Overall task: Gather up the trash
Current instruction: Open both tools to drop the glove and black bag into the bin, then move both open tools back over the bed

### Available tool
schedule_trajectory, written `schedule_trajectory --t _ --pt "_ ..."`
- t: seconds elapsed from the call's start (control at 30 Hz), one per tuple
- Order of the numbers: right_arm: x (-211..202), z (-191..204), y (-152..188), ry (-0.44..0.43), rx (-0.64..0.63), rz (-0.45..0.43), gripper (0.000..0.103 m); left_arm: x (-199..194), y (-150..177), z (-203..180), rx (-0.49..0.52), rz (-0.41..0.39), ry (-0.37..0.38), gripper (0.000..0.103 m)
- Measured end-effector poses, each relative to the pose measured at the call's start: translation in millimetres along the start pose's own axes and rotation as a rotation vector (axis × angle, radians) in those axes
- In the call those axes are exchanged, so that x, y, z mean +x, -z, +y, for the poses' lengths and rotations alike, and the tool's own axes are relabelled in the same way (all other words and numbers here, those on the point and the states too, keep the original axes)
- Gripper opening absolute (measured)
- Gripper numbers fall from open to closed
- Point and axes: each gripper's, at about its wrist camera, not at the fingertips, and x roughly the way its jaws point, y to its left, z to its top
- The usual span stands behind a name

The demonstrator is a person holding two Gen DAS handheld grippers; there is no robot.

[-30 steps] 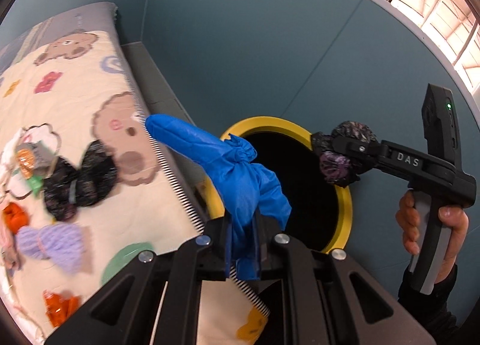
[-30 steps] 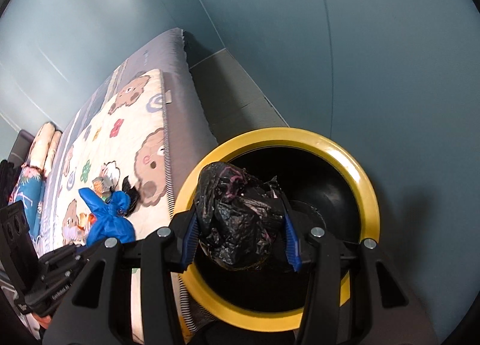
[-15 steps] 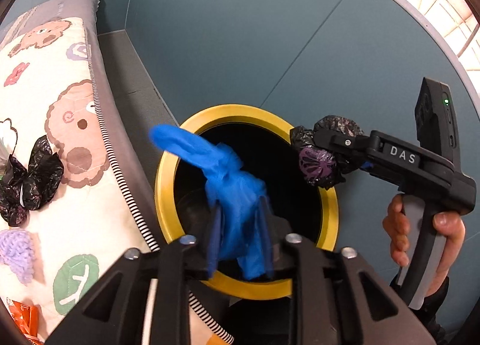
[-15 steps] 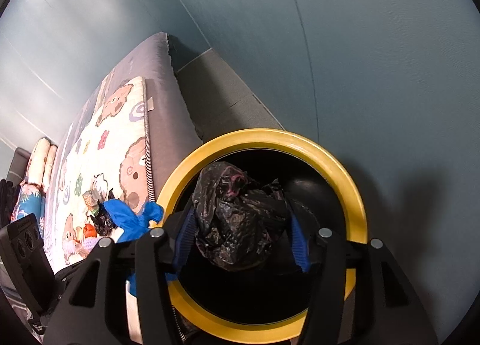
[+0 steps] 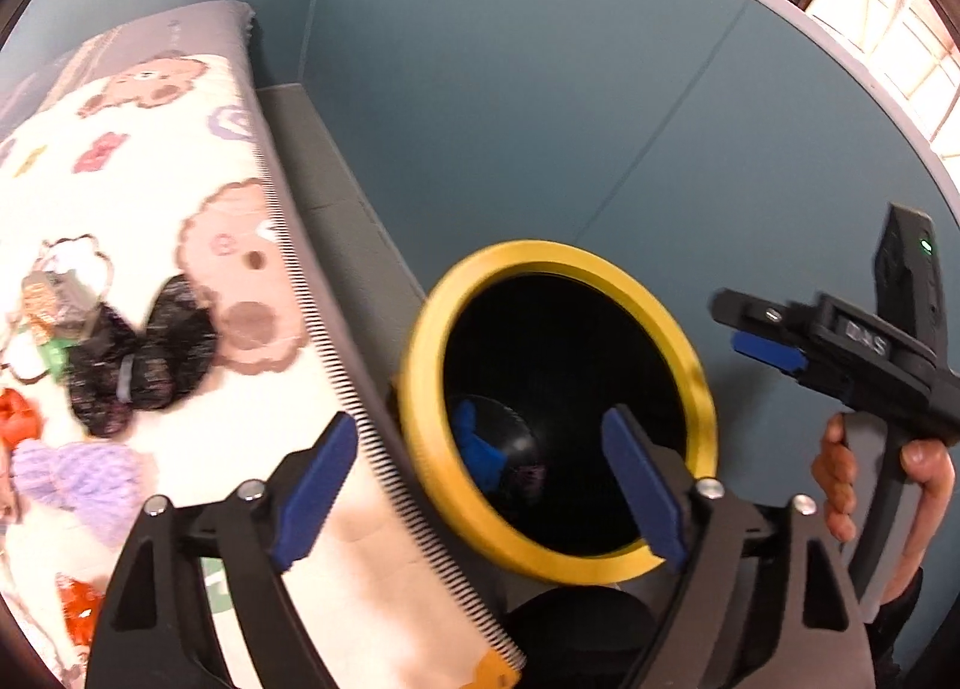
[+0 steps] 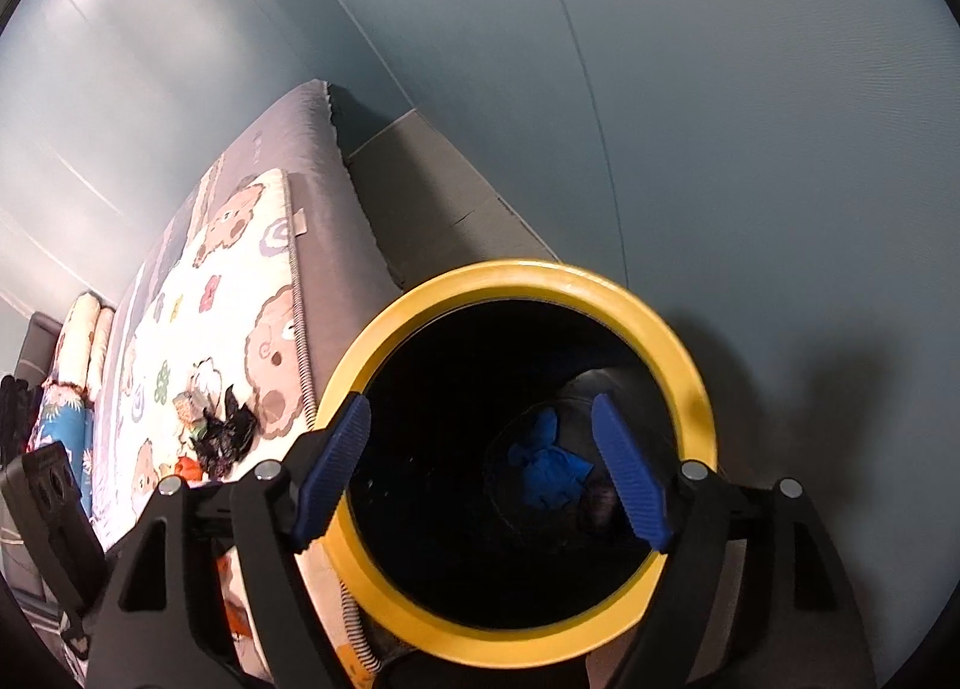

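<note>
Beside the bed (image 5: 180,161), both your tongs, left (image 5: 480,485) and right (image 6: 480,467), have just opened empty over the bin (image 6: 600,281), the blue glove (image 6: 549,470) inside; next, reach for the black bag (image 5: 141,359) on the blanket.

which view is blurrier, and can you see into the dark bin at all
Left wrist view: motion-smeared, with the bin's yellow rim and the black trash on the bedspread soft, and a blown-out window at top right. Right wrist view: sharper, though fisheye bends the wall seams; the bin interior is near black, with only the blue glove dimly visible at the bottom.
</note>
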Motion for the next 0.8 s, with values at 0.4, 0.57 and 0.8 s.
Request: schedule_trajectory --t 0.4,0.57,0.8 --pt "0 58 37 -0.065 -0.106 0.070 0.085 -42 6 70 -0.092 -0.013 -0.125 0.088" --pt "4 91 52 -0.093 -0.163 0.107 0.085 -57 14 95 -0.127 -0.018 -0.167 0.089" --pt "4 142 72 -0.129 -0.250 0.134 0.085 -84 25 141 -0.178 -0.021 -0.251 0.089"
